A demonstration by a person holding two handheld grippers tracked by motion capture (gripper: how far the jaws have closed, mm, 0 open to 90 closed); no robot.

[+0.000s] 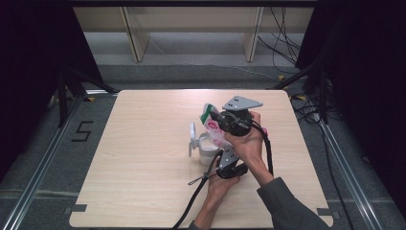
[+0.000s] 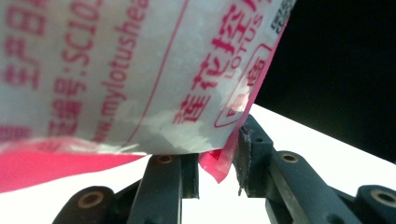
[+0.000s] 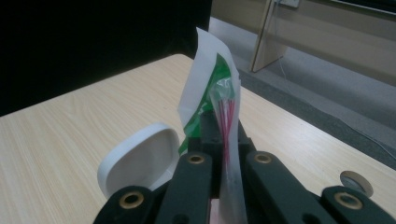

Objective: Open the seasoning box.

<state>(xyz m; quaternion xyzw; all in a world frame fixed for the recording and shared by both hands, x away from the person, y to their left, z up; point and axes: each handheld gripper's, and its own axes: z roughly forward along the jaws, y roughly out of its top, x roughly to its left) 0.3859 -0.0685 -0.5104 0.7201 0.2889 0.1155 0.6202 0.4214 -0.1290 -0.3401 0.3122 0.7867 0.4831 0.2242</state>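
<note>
Right gripper is squeezed tight on the top of the pink and white bag, holding it up over the white tub with the flipped-up lid on the table. Left gripper has a gap between its claws, with the bag's bottom corner loose between them. If that corner slips away, the bag could swing, bump the tub and tip it over.
</note>
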